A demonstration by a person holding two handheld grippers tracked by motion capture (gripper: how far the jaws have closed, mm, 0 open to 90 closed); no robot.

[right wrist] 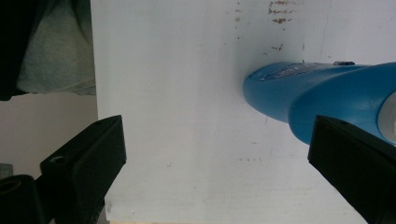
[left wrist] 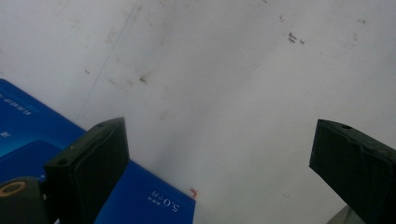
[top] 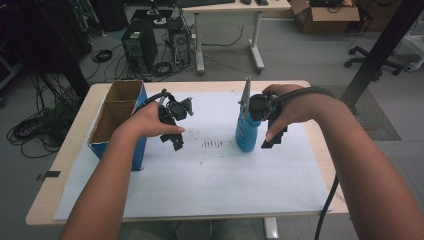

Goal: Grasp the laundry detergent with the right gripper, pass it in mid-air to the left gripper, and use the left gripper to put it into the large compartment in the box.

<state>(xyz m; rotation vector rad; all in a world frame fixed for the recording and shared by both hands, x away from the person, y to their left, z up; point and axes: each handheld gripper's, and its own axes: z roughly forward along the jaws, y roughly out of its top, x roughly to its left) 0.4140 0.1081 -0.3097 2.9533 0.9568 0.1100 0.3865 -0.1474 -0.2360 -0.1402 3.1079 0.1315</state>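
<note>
Approach step, I judge. Blue bottle (top: pixel 247 131) upright right of desk centre. My right gripper (top: pixel 274 136) just beside it, fingers released, empty. Left gripper (top: pixel 176 140) released, empty, near blue box (top: pixel 118 150) at left edge. Next: bring right fingers around bottle, clench.

The blue bottle (top: pixel 247 131) stands upright on the white paper sheet (top: pixel 225 175) that covers the table, right of the sheet's middle and a little toward its far edge. Its body is smooth, rounded blue plastic, widest low down and narrowing upward, and a pale grey pointed top (top: pixel 246 92) rises from it. In the right gripper view the bottle (right wrist: pixel 322 95) shows its curved blue side and base resting on the sheet (right wrist: pixel 187 116), with a pale patch at the picture's right edge. Dark smudges mark the sheet just left of the bottle.
</note>
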